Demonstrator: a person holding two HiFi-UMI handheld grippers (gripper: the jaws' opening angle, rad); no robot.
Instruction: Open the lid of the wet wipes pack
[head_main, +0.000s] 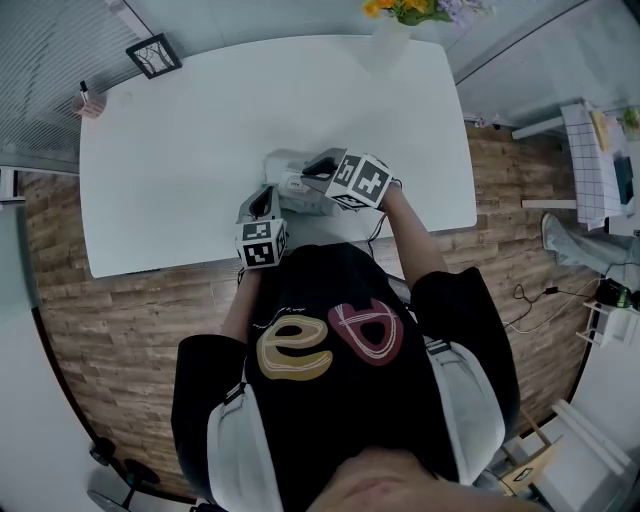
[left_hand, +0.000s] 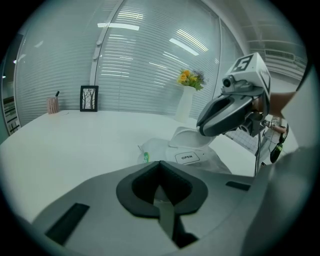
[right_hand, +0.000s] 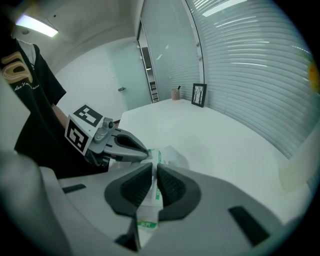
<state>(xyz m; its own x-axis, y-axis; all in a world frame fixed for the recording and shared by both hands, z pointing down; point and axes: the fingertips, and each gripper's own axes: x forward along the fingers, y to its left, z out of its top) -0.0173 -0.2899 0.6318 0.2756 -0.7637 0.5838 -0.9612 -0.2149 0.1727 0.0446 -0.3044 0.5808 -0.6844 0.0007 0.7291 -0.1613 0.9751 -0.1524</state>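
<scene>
**One camera overhead, two riding just behind the jaws**

The head view looks steeply down from above the person onto the table (head_main: 180, 160), far enough off to take in the left gripper (head_main: 268, 192), the right gripper (head_main: 312, 168) and the pack of wipes (head_main: 283, 160) where they meet. The left gripper view sits close behind its own jaws and faces past them toward the blinds (left_hand: 150, 60), with the right gripper beyond the jaws, to their right. The right gripper view sits just as near its jaws, with the left gripper just beyond them, to their left. All three views share the pack. Both gripper views also share the picture frame (left_hand: 89, 98) far beyond the jaws.
</scene>
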